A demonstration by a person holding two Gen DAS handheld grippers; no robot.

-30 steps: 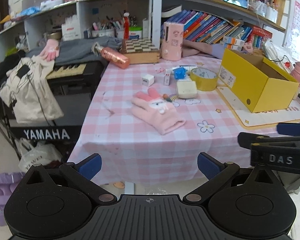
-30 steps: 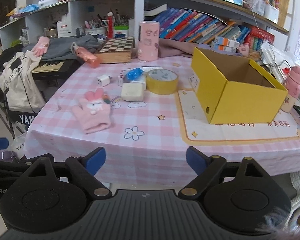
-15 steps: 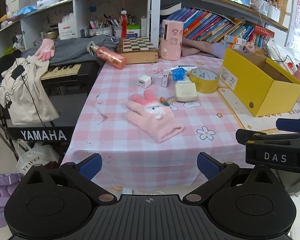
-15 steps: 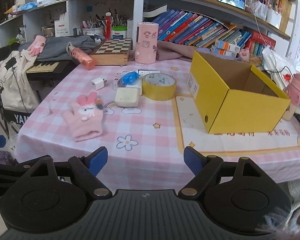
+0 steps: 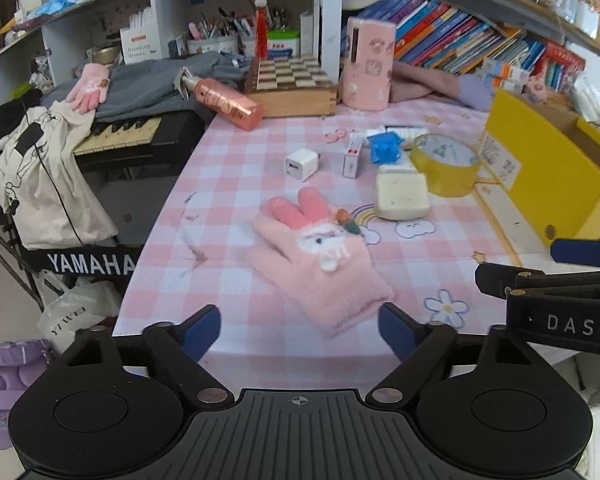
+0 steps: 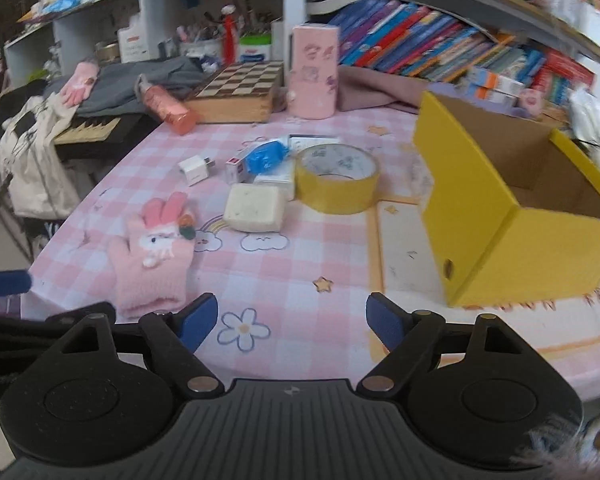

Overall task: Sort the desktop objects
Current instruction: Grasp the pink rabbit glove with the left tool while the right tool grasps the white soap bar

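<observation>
Evidently nothing has been sorted: the pink glove (image 5: pixel 320 256) lies on the checked cloth at twelve o'clock of the left gripper (image 5: pixel 300 330), whose jaws, just narrowed, stand open and empty. Charger (image 6: pixel 195 169), soap (image 6: pixel 256 208) and tape (image 6: pixel 336 178) remain outside the yellow box (image 6: pixel 512 236), at two o'clock of the right gripper (image 6: pixel 288 322), likewise open and empty.

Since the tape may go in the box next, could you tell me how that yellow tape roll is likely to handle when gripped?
The yellow tape roll lies flat, so it probably won't roll. Its rigid ring looks wide, perhaps near the jaws' limit; pinching one wall seems safer.
</observation>
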